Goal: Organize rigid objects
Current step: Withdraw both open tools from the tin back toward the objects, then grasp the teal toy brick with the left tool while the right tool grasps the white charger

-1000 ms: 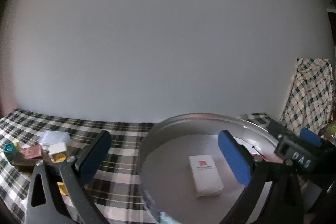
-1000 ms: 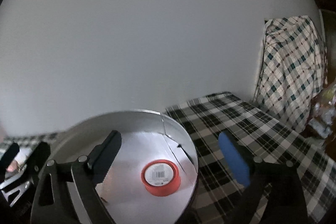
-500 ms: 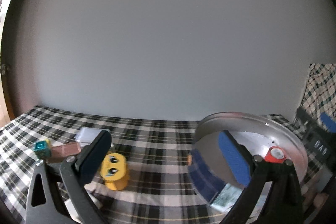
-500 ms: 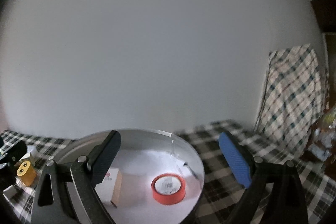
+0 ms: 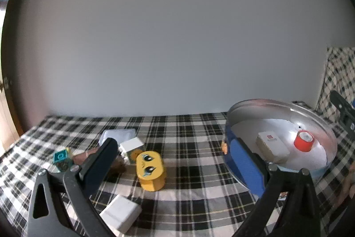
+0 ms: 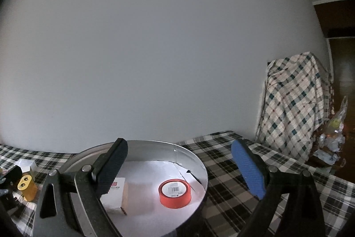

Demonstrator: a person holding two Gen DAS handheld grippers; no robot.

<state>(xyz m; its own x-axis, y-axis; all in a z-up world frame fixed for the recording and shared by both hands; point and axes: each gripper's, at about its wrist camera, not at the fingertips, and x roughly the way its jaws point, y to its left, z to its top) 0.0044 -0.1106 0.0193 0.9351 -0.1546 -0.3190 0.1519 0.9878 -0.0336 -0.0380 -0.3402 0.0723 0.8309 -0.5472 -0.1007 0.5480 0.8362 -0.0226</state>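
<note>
A round metal pan (image 5: pixel 275 103) stands on the checked cloth at the right and holds a white box (image 5: pixel 271 146) and a red tape roll (image 5: pixel 303 143). My left gripper (image 5: pixel 175 166) is open and empty above the cloth. A yellow face block (image 5: pixel 150 167) lies between its fingers, with a white cube (image 5: pixel 131 145), a teal cube (image 5: pixel 61 158), a white tray (image 5: pixel 117 134) and a white adapter (image 5: pixel 121 213) around it. My right gripper (image 6: pixel 179 170) is open and empty over the pan (image 6: pixel 190 154), above the tape roll (image 6: pixel 174 192) and the box (image 6: pixel 115 197).
A plain grey wall (image 5: pixel 177 37) rises behind the table. A chair draped in checked cloth (image 6: pixel 295 101) stands at the right. The yellow block (image 6: pixel 26 188) also shows at the right wrist view's left edge.
My left gripper has swung left, away from over the pan to above the loose objects. My right gripper has pulled back and up a little; the white box came into its view.
</note>
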